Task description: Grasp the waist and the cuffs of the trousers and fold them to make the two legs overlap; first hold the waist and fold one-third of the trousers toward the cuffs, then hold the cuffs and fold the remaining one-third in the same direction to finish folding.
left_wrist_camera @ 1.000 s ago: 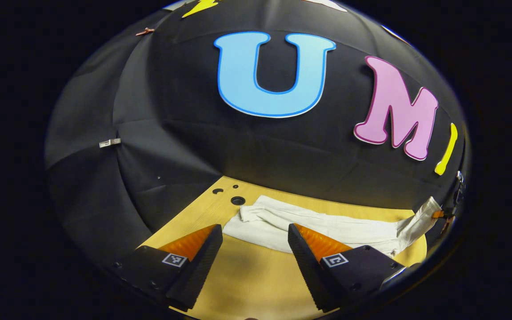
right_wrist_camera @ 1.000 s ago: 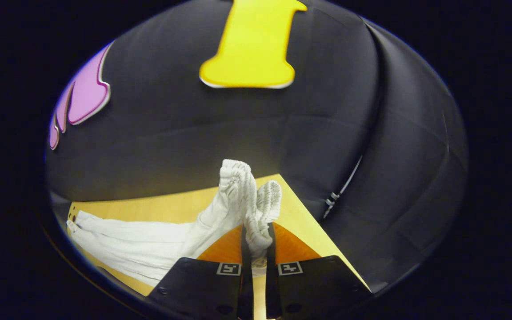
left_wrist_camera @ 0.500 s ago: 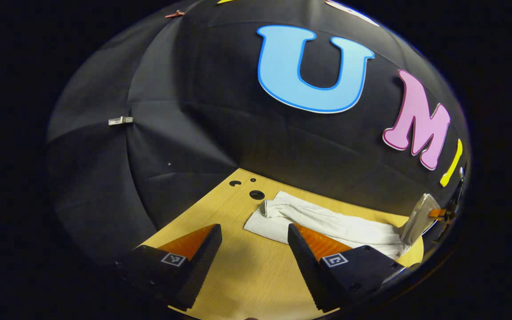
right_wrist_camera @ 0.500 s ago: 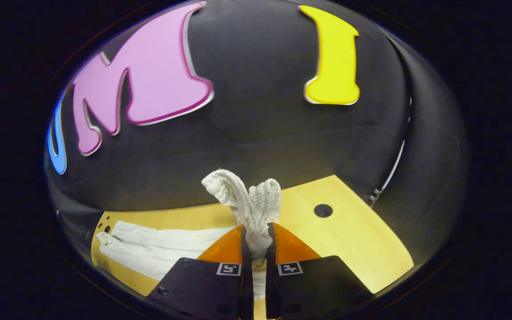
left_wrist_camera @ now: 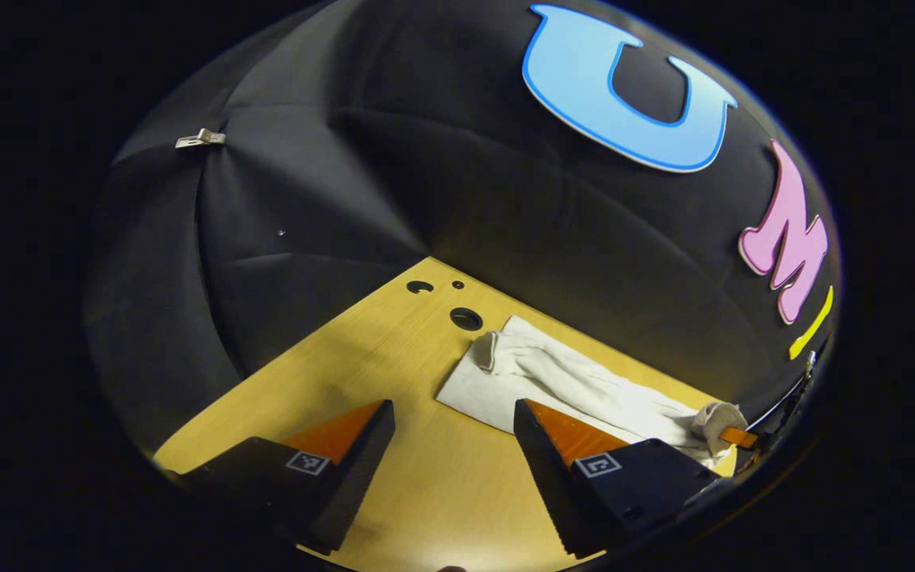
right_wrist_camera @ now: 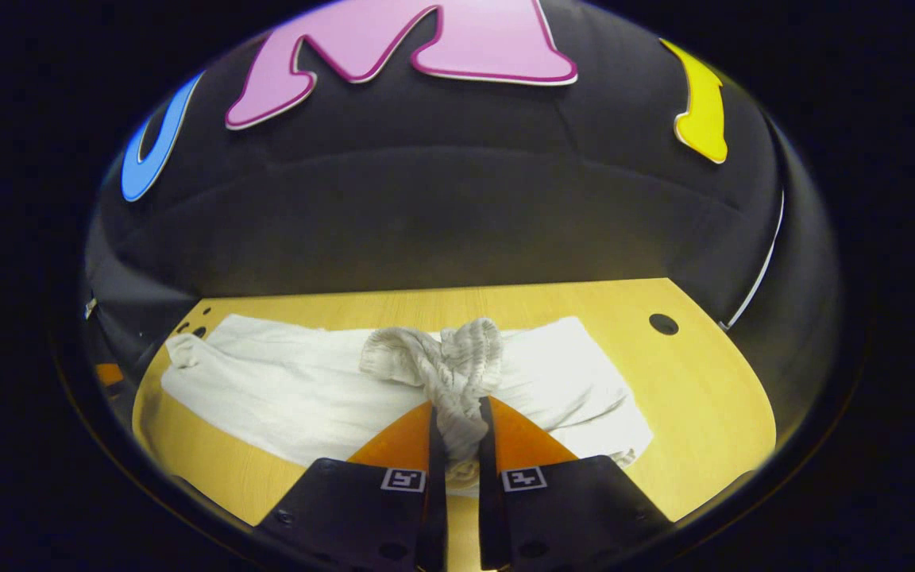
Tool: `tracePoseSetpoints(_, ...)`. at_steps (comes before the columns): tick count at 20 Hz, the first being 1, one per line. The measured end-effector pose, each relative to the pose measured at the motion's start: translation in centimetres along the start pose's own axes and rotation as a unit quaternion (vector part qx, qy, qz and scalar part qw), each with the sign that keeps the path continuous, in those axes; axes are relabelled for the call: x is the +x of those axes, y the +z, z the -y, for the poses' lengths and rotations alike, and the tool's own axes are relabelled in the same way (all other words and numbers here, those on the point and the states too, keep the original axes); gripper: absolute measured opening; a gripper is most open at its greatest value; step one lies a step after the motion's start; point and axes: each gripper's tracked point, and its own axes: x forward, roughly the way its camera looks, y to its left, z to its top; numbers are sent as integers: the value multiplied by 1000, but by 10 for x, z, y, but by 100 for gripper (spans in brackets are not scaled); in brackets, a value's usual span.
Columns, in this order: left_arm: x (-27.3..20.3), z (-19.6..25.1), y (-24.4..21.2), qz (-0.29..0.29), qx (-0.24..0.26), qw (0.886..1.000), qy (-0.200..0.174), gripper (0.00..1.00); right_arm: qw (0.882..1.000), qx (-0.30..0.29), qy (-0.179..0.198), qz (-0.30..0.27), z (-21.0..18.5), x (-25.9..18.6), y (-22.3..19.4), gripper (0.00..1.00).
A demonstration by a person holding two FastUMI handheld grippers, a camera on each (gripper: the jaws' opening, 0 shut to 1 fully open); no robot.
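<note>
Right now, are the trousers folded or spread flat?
Partly folded. The right claw is shut on a ribbed end, holding it over the trousers lying on the table. The fold is not laid down.

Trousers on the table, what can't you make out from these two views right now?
- Trousers: right gripper view, near hem hidden behind the right gripper.
- Pinched ribbed end: bunched, waist or cuffs unclear.
- Left gripper view: the trousers' far end sits at the edge, too small; the left gripper covers part.
</note>
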Motion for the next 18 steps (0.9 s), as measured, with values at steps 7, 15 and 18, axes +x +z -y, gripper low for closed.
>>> tracePoseSetpoints(7,76,23,-1,-14,28,999,-18,95,998,13,55,-23,-52,-33,-32,72)
tracePoseSetpoints(15,136,42,9,2,24,999,-26,94,998,5,15,-63,9,-189,-95,100)
tracePoseSetpoints(18,160,42,-19,-42,73,996,5,91,993,8,-11,-118,42,-247,-134,99)
